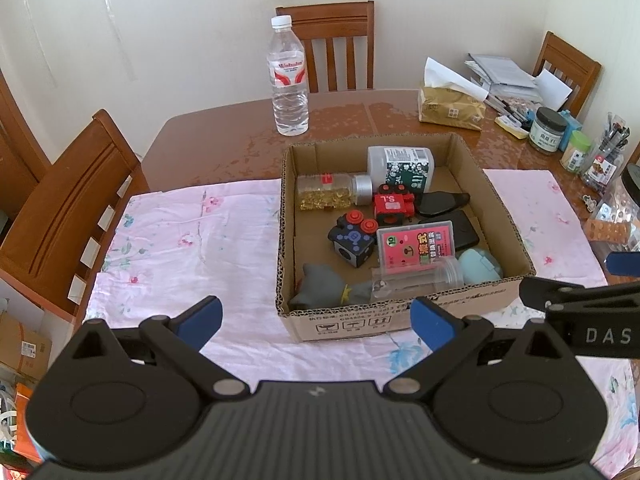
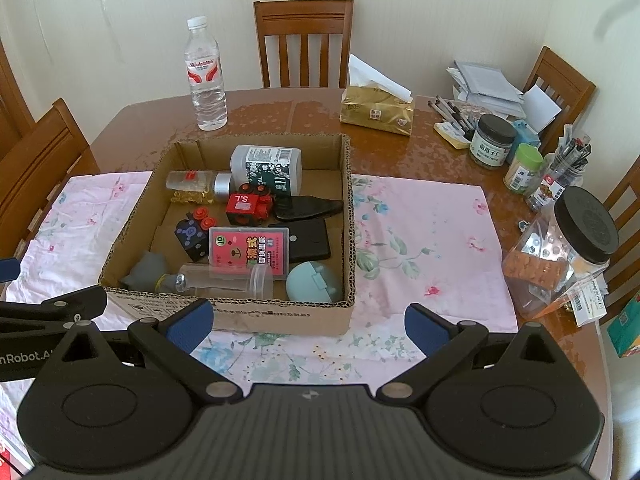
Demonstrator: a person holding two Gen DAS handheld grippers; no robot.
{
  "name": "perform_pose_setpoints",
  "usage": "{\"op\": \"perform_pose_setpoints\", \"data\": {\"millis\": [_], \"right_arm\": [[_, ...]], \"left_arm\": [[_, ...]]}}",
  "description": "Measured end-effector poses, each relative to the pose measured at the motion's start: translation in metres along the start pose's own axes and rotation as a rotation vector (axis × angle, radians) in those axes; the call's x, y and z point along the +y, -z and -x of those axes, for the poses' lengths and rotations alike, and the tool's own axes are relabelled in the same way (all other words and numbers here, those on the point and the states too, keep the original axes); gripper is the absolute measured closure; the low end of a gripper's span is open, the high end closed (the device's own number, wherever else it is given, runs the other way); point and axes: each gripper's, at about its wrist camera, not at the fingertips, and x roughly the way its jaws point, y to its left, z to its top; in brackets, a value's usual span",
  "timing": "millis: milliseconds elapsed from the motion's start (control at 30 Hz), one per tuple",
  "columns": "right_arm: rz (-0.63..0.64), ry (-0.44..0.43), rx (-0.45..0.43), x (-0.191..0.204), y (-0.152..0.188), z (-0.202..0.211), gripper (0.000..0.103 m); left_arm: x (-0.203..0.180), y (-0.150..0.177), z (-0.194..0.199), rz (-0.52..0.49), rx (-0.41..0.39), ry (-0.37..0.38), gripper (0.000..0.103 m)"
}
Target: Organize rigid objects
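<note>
A cardboard box (image 1: 508, 236) (image 2: 132, 224) sits on a pink floral cloth (image 1: 180, 248) (image 2: 432, 232). It holds several items: a white bottle (image 1: 400, 166), a jar of gold bits (image 1: 328, 192), a red toy train (image 1: 392, 205), a black cube toy (image 1: 354, 242), a pink card case (image 1: 416, 249), a clear tube (image 1: 416, 280), a grey toy (image 1: 320, 290), a teal case (image 1: 478, 266) and black items. My left gripper (image 1: 316, 322) is open and empty before the box's near wall. My right gripper (image 2: 308, 326) is open and empty beside it.
A water bottle (image 1: 289, 76) (image 2: 205, 74) stands behind the box. A tissue pack (image 2: 376, 110), jars (image 2: 490, 140), pens and papers crowd the table's right side. A big black-lidded plastic jar (image 2: 560, 252) stands at right. Wooden chairs (image 1: 72, 216) surround the table.
</note>
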Motion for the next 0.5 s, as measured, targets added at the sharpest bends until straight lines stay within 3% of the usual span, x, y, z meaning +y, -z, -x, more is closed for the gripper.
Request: {"op": "perform_pose_setpoints", "data": {"millis": [500], "right_arm": [[-0.002, 0.001, 0.001, -0.0002, 0.0018, 0.0000, 0.000]], "left_arm": [[-0.0010, 0.0006, 0.0002, 0.000, 0.002, -0.004, 0.003]]}}
